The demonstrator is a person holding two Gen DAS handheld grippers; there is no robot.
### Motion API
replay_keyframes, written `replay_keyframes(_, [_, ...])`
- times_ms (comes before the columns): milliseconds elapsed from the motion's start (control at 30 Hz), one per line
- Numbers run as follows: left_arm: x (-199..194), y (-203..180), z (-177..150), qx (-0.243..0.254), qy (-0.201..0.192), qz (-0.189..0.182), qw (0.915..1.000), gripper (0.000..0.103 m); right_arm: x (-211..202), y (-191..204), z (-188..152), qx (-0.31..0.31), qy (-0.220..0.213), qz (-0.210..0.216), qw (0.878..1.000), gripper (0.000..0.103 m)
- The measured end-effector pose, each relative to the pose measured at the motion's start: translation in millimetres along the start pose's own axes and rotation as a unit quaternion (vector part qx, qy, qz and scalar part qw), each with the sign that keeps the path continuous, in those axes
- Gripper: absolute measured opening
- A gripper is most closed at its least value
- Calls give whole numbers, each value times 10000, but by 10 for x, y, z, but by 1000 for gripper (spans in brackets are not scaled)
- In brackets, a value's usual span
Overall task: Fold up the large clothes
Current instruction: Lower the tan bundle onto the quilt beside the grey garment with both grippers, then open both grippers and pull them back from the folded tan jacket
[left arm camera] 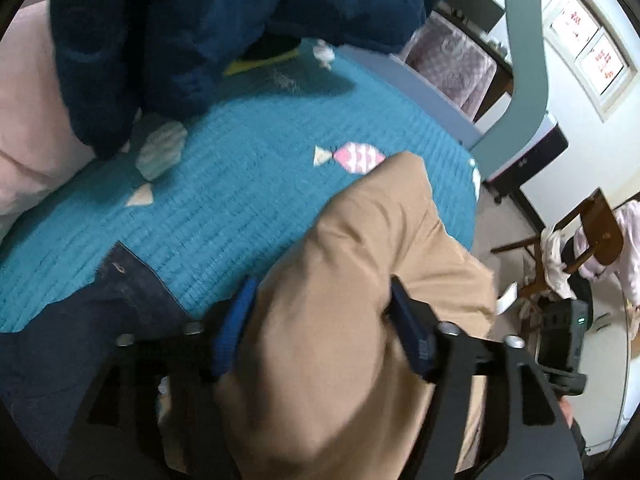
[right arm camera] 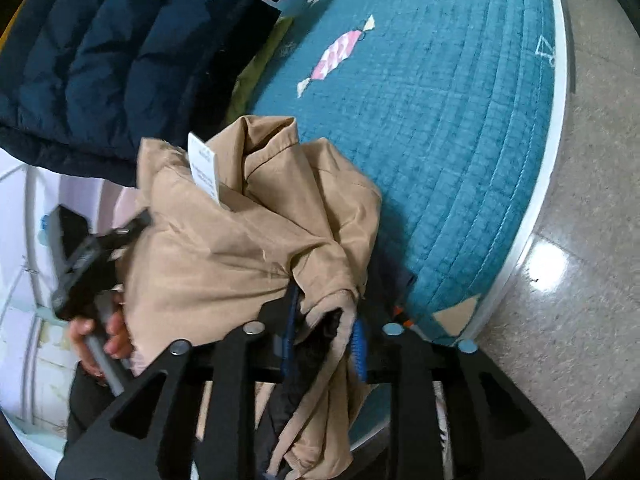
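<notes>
A tan garment (left arm camera: 352, 288) is bunched up and held over a teal quilted bed cover (left arm camera: 240, 184). My left gripper (left arm camera: 320, 312) is shut on a thick fold of it, blue pads on each side. In the right wrist view the tan garment (right arm camera: 248, 240) hangs crumpled with a white care label (right arm camera: 205, 168) showing. My right gripper (right arm camera: 324, 328) is shut on a bunched edge of it. The left gripper (right arm camera: 88, 264) and the hand holding it show at the left, against the garment's far side.
A dark navy puffer jacket (right arm camera: 104, 56) lies on the bed beyond the garment, also in the left wrist view (left arm camera: 160, 32). Dark denim (left arm camera: 80, 320) lies at the lower left. The bed's white edge (right arm camera: 556, 128) borders a speckled floor (right arm camera: 580, 320). A wooden chair (left arm camera: 588, 240) stands off the bed.
</notes>
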State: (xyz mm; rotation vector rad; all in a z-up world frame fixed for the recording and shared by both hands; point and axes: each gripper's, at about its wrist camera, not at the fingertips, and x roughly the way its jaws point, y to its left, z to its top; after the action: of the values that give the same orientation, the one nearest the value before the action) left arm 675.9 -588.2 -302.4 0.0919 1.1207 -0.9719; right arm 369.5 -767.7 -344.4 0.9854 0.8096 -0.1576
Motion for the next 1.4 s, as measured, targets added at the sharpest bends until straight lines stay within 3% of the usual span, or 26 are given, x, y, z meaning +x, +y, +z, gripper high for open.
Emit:
replay_keyframes(133, [-385, 69, -58, 96, -444, 87, 9989, 83, -29, 95, -28, -210, -103, -324, 9992, 44])
replay_keyframes(300, [-980, 182, -312, 113, -982, 316, 9946, 88, -335, 306, -109, -509, -661, -460, 9954, 59])
replay_keyframes(400, [-1415, 225, -643, 101, -1328, 730, 9884, 90, -578, 574, -230, -847, -964, -499, 9905, 61])
replay_keyframes(533, [-1829, 264, -1128, -153, -1438, 1153, 9828, 90, -658, 1072, -510, -1462, -909, -431, 9841, 65])
replay_keyframes(733, [-2501, 223, -1957, -558, -1451, 864, 9841, 92, -699, 1876, -1139, -2207, -706, -290, 9724, 67])
replay_keyframes(833, [-2878, 184, -2302, -821, -1616, 839, 9798, 92, -773, 2201, -1489, -2436, -639, -197, 9676, 69])
replay_keyframes(1100, [-3782, -177, -3154, -1036, -2058, 1519, 9612, 93, -1006, 2945, -2516, -3275, -675, -344, 9418, 71])
replay_keyframes(1200, [-4021, -235, -3438, -1133, -2154, 1588, 9568, 95, -1121, 3138, -2898, -3514, -711, -336, 9329, 90])
replay_keyframes(1400, [-4491, -474, -3930, -1156, -2374, 1993, 9437, 95, -1396, 3418, -3482, -3930, -946, -450, 9136, 91])
